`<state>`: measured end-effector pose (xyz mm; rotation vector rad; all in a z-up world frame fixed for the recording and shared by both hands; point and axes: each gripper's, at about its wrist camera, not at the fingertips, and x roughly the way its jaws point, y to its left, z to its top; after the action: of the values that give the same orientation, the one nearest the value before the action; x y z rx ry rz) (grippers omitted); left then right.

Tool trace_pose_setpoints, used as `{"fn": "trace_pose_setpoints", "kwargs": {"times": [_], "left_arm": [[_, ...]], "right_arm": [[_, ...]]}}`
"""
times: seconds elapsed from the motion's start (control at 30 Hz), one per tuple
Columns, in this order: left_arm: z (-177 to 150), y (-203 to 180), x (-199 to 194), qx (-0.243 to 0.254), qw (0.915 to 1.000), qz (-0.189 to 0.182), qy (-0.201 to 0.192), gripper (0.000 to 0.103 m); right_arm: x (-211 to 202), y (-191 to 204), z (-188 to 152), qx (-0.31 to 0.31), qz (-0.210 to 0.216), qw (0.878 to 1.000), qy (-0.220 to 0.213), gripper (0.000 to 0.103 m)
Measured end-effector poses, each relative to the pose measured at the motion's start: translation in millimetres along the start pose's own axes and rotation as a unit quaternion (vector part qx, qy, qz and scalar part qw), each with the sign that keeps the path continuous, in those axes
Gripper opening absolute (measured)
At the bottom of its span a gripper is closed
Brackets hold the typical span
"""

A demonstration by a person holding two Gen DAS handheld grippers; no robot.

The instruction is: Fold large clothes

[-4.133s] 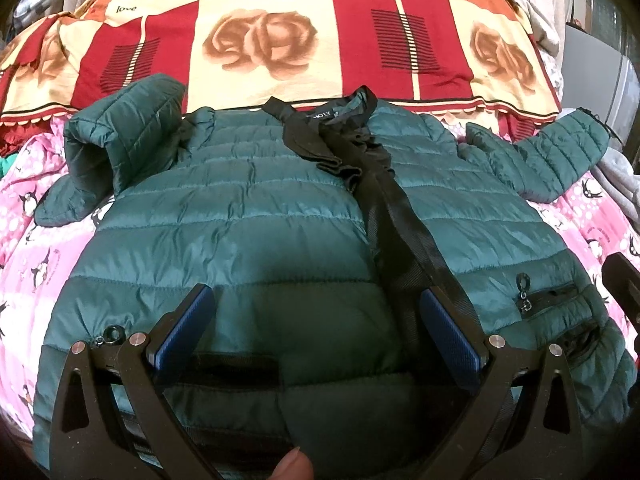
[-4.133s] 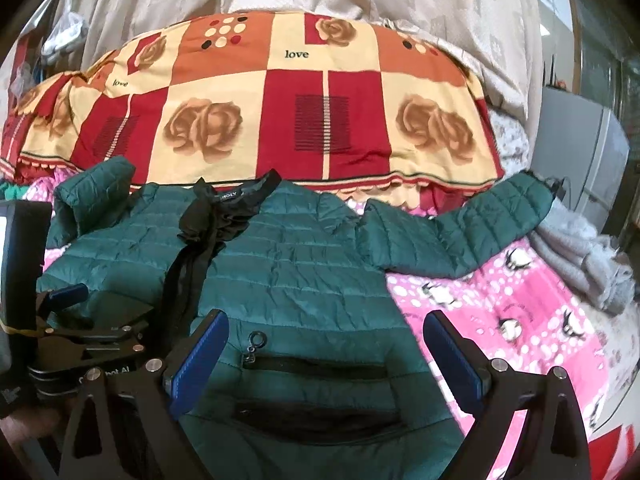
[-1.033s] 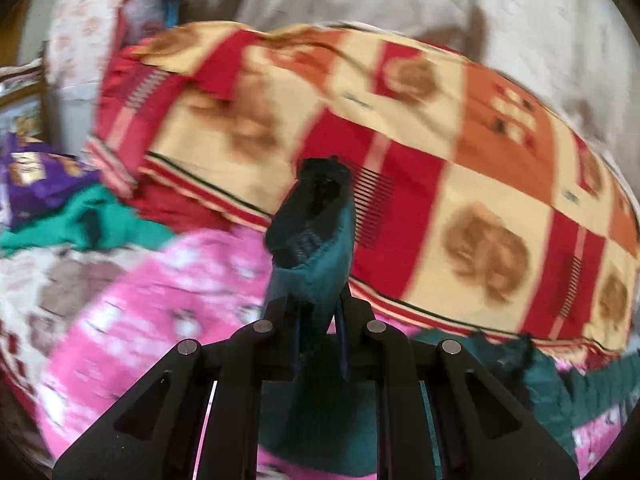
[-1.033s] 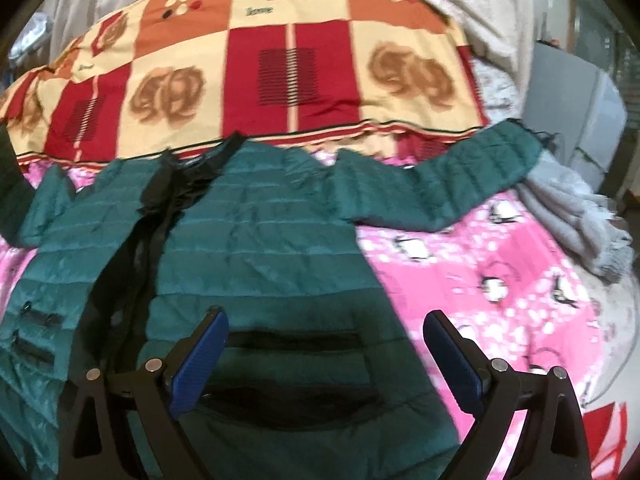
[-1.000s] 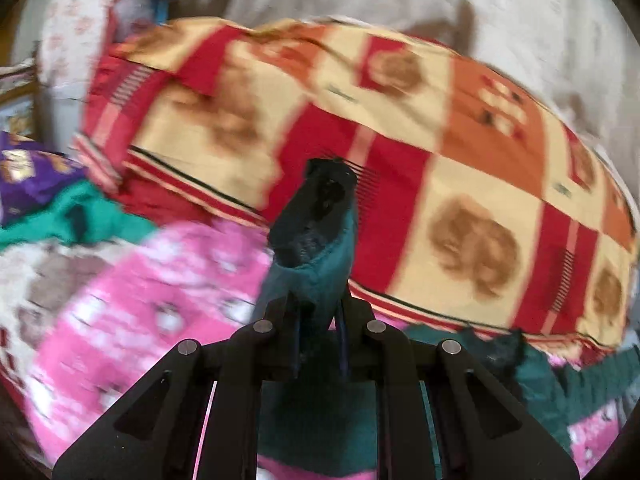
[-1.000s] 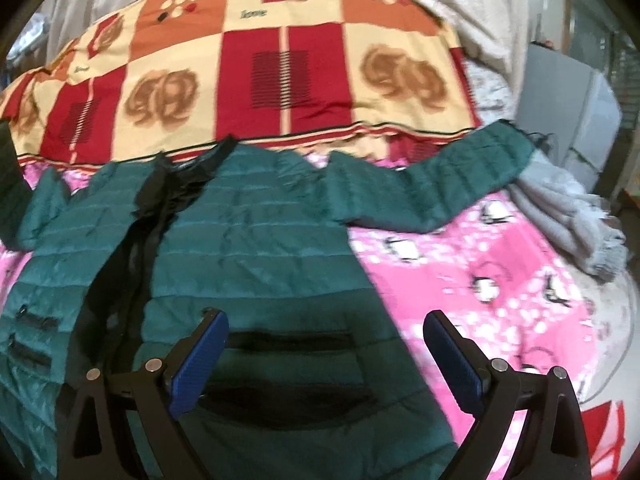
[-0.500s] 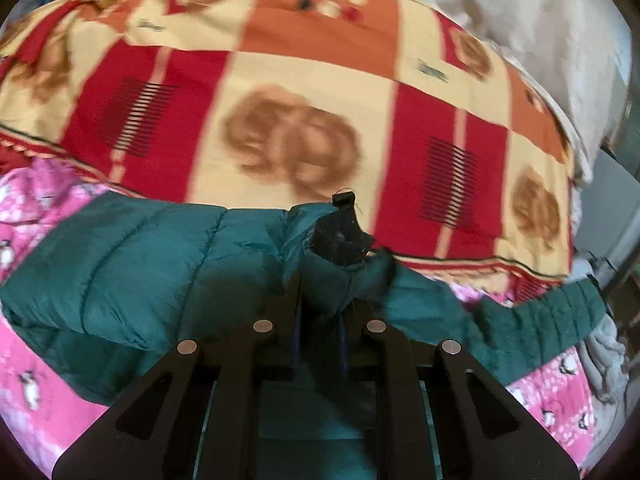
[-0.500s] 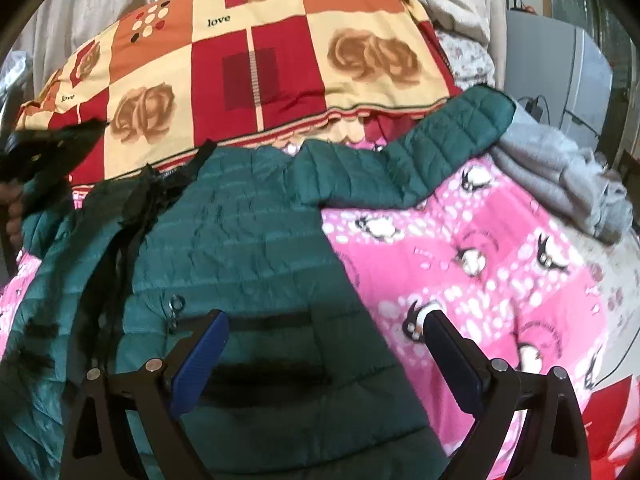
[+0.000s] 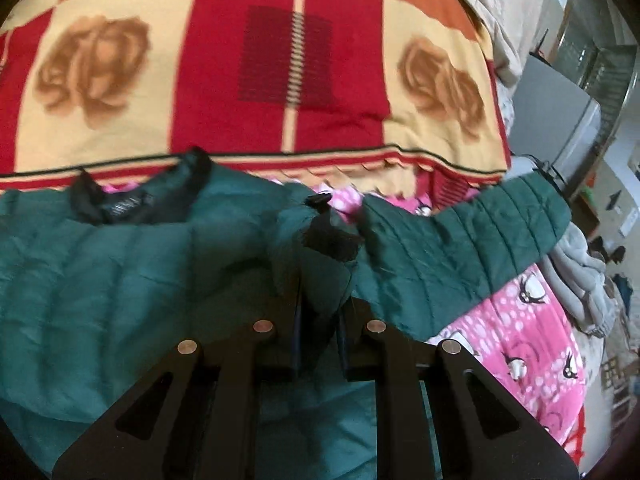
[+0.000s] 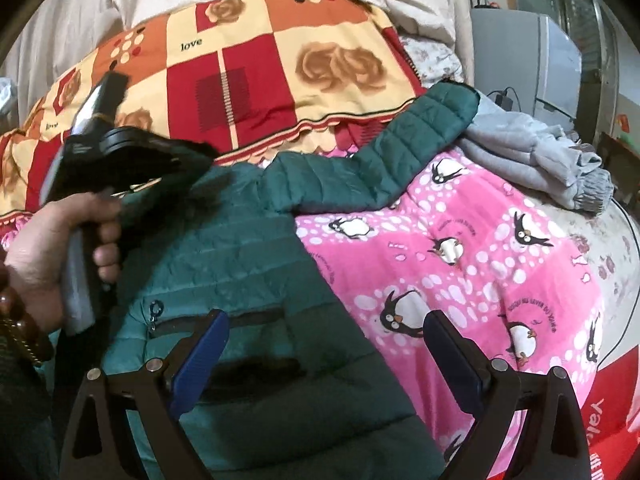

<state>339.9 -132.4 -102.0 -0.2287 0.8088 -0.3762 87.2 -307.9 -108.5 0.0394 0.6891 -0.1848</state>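
A green quilted jacket (image 9: 120, 280) lies front-up on the bed, its black collar (image 9: 124, 208) at the far side. My left gripper (image 9: 318, 312) is shut on the cuff of the jacket's left sleeve (image 9: 324, 240) and holds it over the chest. The jacket's other sleeve (image 9: 472, 240) stretches out to the right. In the right wrist view the jacket (image 10: 240, 264) lies below and left, with that sleeve (image 10: 404, 148) reaching to the far right. My right gripper (image 10: 324, 360) is open and empty above the jacket's lower right part, near a zip pocket (image 10: 216, 320).
A pink penguin blanket (image 10: 460, 260) covers the bed. A red and yellow rose quilt (image 10: 248, 76) is piled behind. Grey clothes (image 10: 532, 156) lie at the far right, with a grey cabinet (image 10: 532, 60) beyond. The person's hand with the left gripper's handle (image 10: 80, 224) is at left.
My left gripper has carried the sleeve cuff from the left side across the jacket's chest toward the right. My right gripper stays open and has shifted toward the jacket's right edge.
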Motion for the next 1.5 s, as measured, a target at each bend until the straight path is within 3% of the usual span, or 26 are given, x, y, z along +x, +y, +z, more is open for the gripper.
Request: {"fn": "trace_pose_setpoints", "kwargs": {"times": [0.23, 0.3, 0.4, 0.57, 0.63, 0.77, 0.87, 0.93, 1.1, 1.23, 1.3, 1.33, 1.4, 1.43, 1.5], "left_arm": [[-8, 11, 26, -0.026, 0.9973, -0.048, 0.050, 0.013], [-11, 16, 27, -0.034, 0.9948, -0.065, 0.071, 0.032], [-13, 17, 11, -0.031, 0.9930, -0.091, 0.068, 0.051], [-12, 34, -45, -0.022, 0.9906, -0.129, 0.041, 0.053], [-8, 52, -68, -0.016, 0.9936, -0.110, 0.019, 0.053], [1, 125, -118, -0.034, 0.9989, -0.012, -0.028, 0.053], [5, 190, -144, -0.056, 0.9938, 0.081, -0.050, 0.053], [5, 234, -152, -0.106, 0.9842, 0.129, -0.060, 0.053], [-4, 288, -158, -0.193, 0.9636, 0.163, -0.089, 0.053], [-13, 300, -158, -0.225, 0.9507, 0.186, -0.105, 0.053], [-11, 298, -151, -0.215, 0.9556, 0.176, -0.100, 0.053], [-9, 296, -145, -0.205, 0.9595, 0.169, -0.094, 0.053], [-7, 289, -129, -0.183, 0.9665, 0.162, -0.077, 0.053], [-7, 288, -121, -0.180, 0.9671, 0.169, -0.064, 0.053], [-9, 291, -109, -0.184, 0.9659, 0.176, -0.044, 0.054]], "right_arm": [[8, 3, -3, -0.010, -0.003, 1.000, 0.017, 0.097], [10, 3, -4, -0.010, -0.004, 1.000, 0.022, 0.097], [18, 6, -5, -0.016, -0.005, 0.999, 0.045, 0.097], [33, 0, -7, 0.000, 0.001, 0.996, 0.094, 0.097], [33, 0, -7, 0.000, 0.002, 0.995, 0.095, 0.097], [17, 11, -2, -0.022, -0.009, 0.997, 0.073, 0.097], [-2, 16, 25, -0.011, 0.028, 0.998, 0.054, 0.097], [-6, 30, 56, -0.031, 0.058, 0.997, 0.039, 0.097], [39, 115, 118, -0.143, 0.177, 0.973, 0.030, 0.097], [79, 190, 133, -0.172, 0.238, 0.956, 0.024, 0.096], [108, 223, 137, -0.172, 0.264, 0.948, 0.044, 0.095], [124, 235, 138, -0.173, 0.262, 0.948, 0.056, 0.089], [156, 248, 136, -0.166, 0.255, 0.948, 0.097, 0.087], [173, 249, 132, -0.171, 0.242, 0.947, 0.123, 0.085], [195, 237, 125, -0.187, 0.206, 0.951, 0.135, 0.085]]}}
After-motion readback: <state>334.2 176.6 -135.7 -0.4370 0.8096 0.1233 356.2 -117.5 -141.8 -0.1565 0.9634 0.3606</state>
